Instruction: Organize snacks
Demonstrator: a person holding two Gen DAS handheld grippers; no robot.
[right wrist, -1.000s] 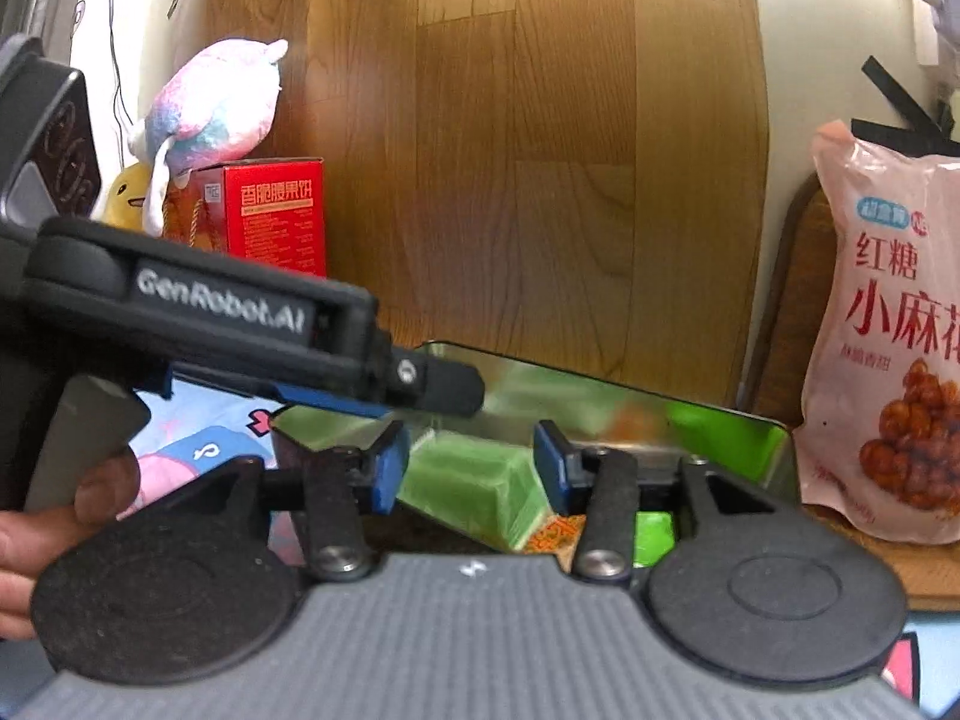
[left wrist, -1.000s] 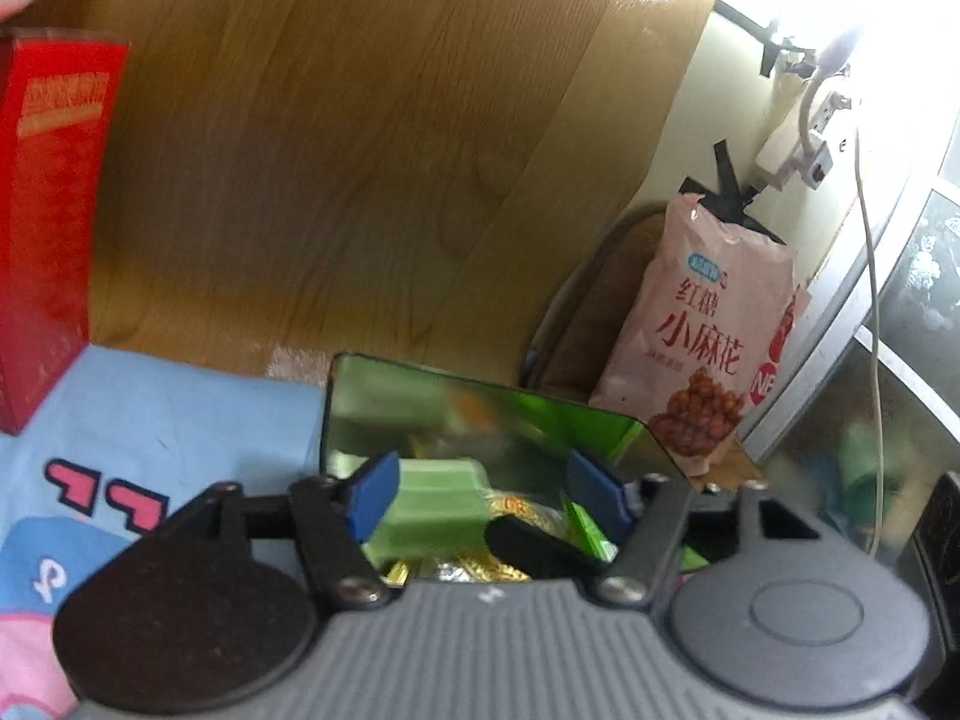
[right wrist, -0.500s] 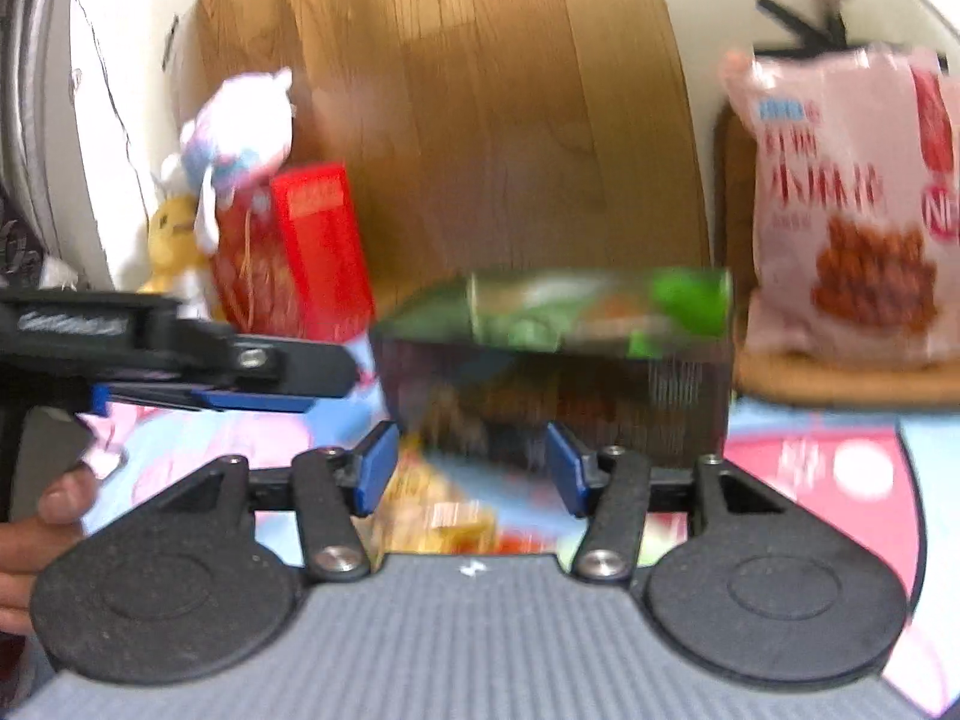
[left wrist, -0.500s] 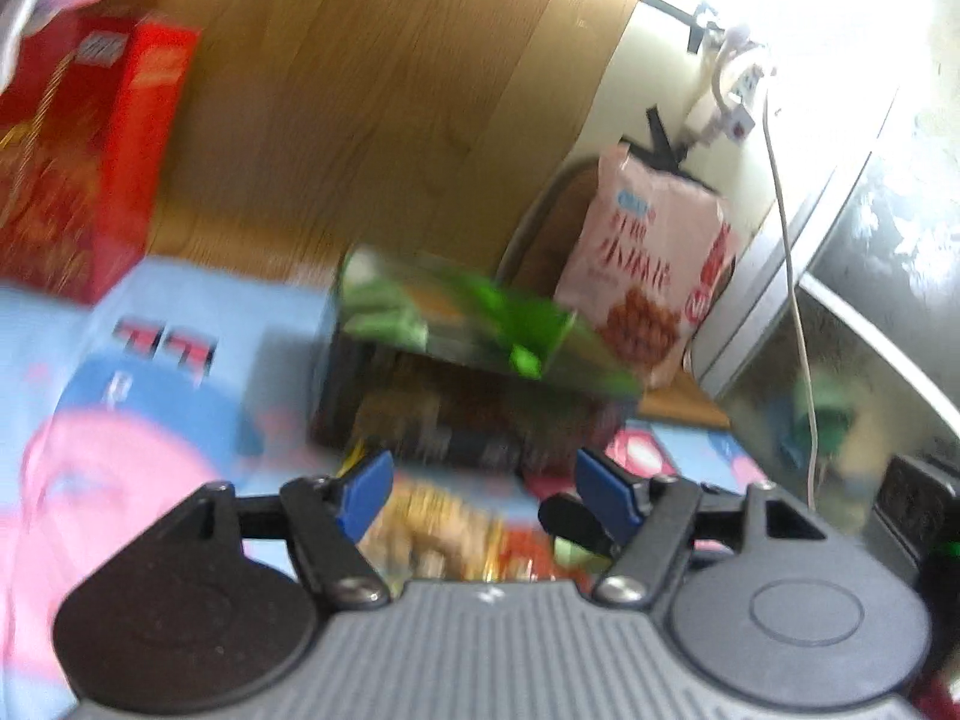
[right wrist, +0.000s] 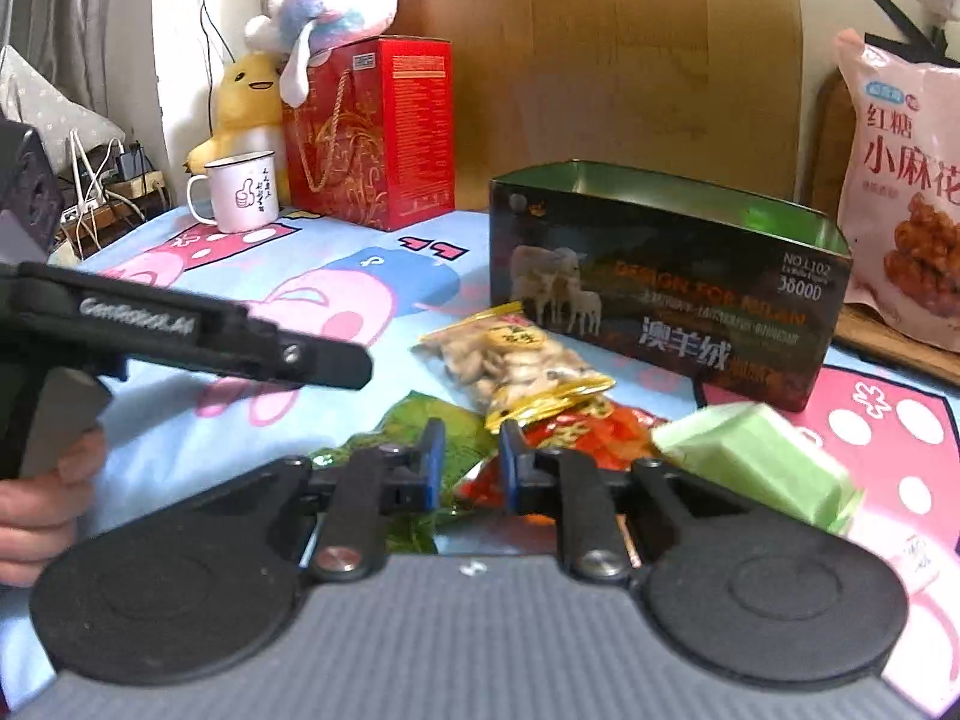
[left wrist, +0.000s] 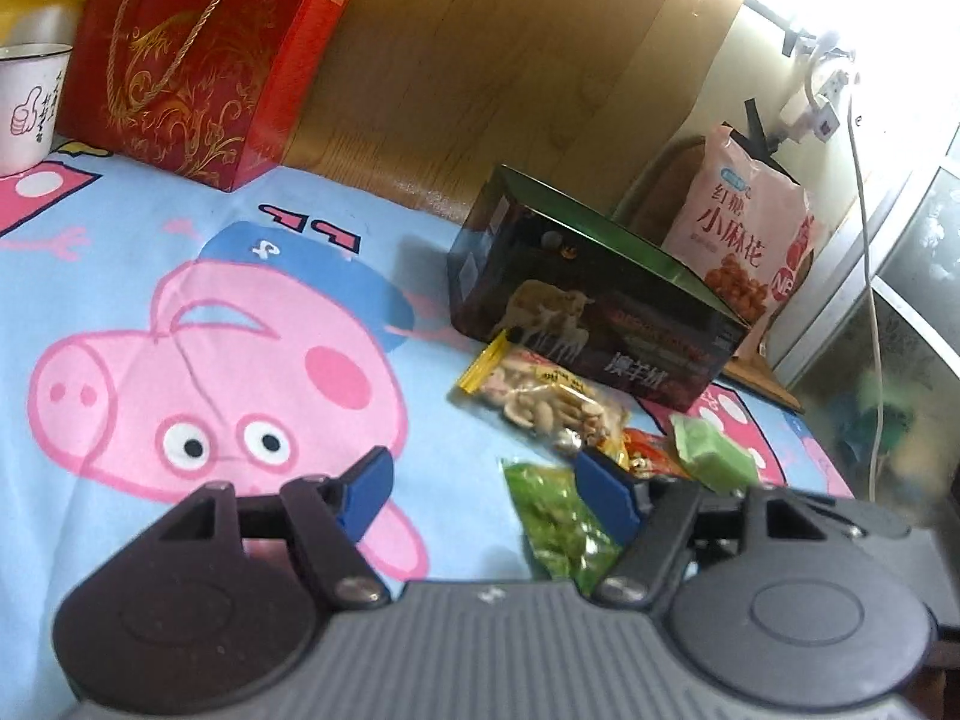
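Note:
An open dark tin box [left wrist: 594,324] [right wrist: 666,294] with a green inside stands on the cartoon cloth. In front of it lie a clear peanut bag [left wrist: 540,399] [right wrist: 516,363], a red-orange packet [right wrist: 576,429] [left wrist: 651,450], a green leafy packet [left wrist: 558,516] [right wrist: 432,420] and a pale green packet [left wrist: 714,450] [right wrist: 756,465]. My left gripper [left wrist: 486,489] is open and empty, low over the cloth beside the green packet. My right gripper [right wrist: 468,465] is open with a narrow gap, empty, just above the green and red packets. The left gripper's body also shows in the right wrist view [right wrist: 180,330].
A red gift box [left wrist: 204,54] [right wrist: 372,132], a white mug [right wrist: 237,192] [left wrist: 27,105] and plush toys [right wrist: 336,6] stand at the back left. A pink snack bag [left wrist: 744,222] [right wrist: 906,192] leans against the wall on the right, with cables and a socket [left wrist: 828,114] above it.
Both grippers have pulled back and away from above the tin box to low over the cloth in front of it. The right gripper's jaws have narrowed. The loose packets came into view.

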